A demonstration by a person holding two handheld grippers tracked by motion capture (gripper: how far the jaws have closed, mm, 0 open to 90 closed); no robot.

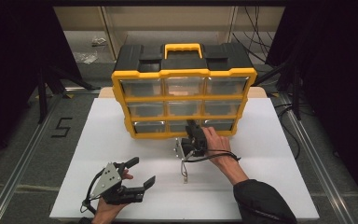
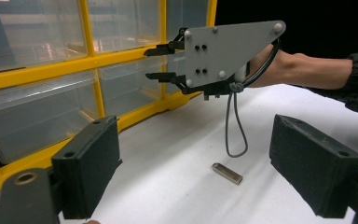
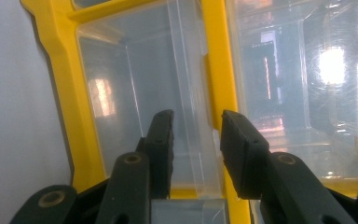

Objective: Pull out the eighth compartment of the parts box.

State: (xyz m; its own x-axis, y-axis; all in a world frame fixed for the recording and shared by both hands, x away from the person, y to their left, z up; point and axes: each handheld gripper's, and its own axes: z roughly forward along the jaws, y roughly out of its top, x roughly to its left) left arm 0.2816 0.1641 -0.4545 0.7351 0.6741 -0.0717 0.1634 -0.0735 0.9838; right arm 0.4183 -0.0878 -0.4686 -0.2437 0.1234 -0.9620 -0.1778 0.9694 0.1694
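Note:
A yellow-and-black organizer [image 1: 184, 72] with clear drawers stands at the back of the white board [image 1: 270, 158]. My right gripper [image 1: 192, 125] is turned on its side and reaches into the bottom row at the middle drawer [image 1: 177, 126]. In the right gripper view its jaws [image 3: 196, 126] straddle that drawer's clear handle lip [image 3: 193, 70], with a gap still showing, so it is open. The left gripper view shows it from the side [image 2: 151, 63], fingers apart at the drawer front. My left gripper [image 1: 143, 171] rests near the front left, wide open and holding nothing [image 2: 196, 144].
A small metal stick [image 2: 227, 173] lies flat on the board between the two grippers, below the right gripper's hanging cable loop [image 2: 235, 140]. Dark stands and cables surround the table. The person's right sleeve [image 1: 261, 200] comes in at the front right.

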